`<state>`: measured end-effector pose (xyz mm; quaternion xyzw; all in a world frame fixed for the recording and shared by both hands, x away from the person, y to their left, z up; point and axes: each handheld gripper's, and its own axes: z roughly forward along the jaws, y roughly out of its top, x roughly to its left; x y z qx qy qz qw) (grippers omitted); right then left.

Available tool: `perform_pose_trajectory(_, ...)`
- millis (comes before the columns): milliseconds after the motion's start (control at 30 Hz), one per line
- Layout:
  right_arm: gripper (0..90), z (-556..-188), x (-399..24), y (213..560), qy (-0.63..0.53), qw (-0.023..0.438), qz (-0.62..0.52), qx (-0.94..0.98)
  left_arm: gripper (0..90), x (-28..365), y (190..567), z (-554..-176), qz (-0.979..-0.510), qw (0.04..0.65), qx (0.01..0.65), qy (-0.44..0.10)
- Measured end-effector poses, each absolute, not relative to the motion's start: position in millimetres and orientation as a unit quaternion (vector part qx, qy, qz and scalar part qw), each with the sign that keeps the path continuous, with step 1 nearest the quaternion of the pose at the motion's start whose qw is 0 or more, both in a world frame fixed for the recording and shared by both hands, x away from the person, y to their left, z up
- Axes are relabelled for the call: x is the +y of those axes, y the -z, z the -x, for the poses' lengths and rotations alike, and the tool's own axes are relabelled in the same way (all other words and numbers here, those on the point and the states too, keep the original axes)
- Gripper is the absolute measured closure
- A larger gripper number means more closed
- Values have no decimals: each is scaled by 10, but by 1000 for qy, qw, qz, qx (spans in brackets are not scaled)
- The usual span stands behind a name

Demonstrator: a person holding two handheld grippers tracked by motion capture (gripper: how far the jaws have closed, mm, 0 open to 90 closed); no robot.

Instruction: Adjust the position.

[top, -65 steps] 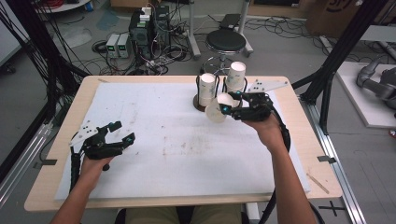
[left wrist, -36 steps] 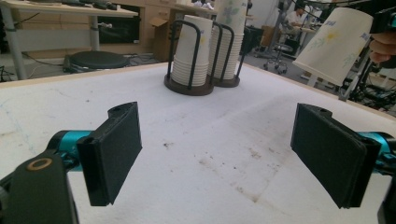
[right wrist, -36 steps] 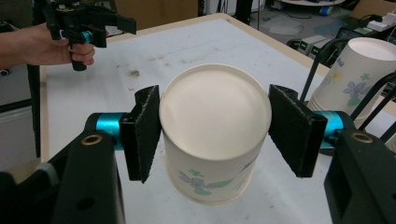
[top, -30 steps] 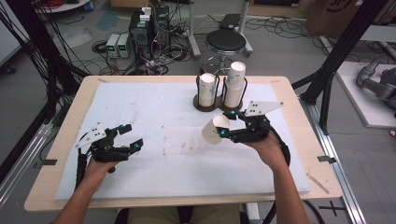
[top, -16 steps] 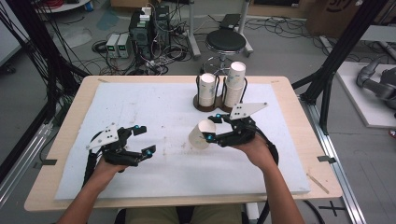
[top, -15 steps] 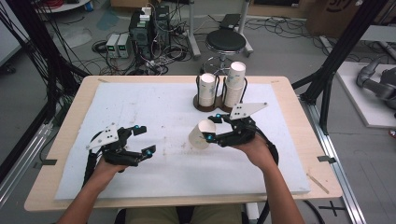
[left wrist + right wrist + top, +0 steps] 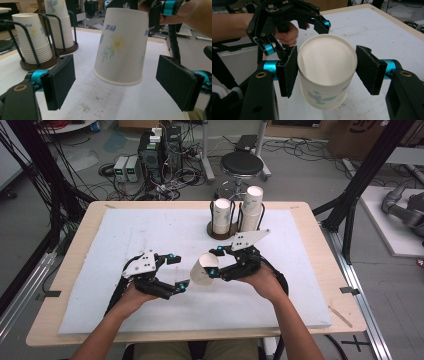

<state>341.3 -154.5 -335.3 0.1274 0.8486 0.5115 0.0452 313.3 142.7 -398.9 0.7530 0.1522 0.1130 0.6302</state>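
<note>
The right gripper is pinching a paper cup above the middle of the white table mat, its two black pads pressing on opposite sides of the cup near the base. The cup is lying tilted in the air, its closed base pointing back toward the right hand and its rim pointing left toward the other gripper. In the right gripper view the same paper cup is sitting between the pads, base toward the camera, with a green and blue flower print showing on its wall.

The left gripper is hovering just to the left of the cup, over the near-left part of the mat, with its jaws spread wide and nothing between the pads. In the left gripper view the daisy-printed cup is hanging between the two open pads but apart from both, rim downward, well clear of the mat.

At the far side of the mat, to the right of centre, a round brown cup holder with black wire uprights is carrying two stacks of paper cups, the right stack standing taller than the left. The left hand is gripping its tool from the near edge of the table.
</note>
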Motion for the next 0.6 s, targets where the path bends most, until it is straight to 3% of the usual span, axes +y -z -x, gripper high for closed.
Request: perform_pose_trajectory(600,382,-3376,-1473,3332,-511,35,-117,851,158,1119,4076,-3186,-771,615,137,-94)
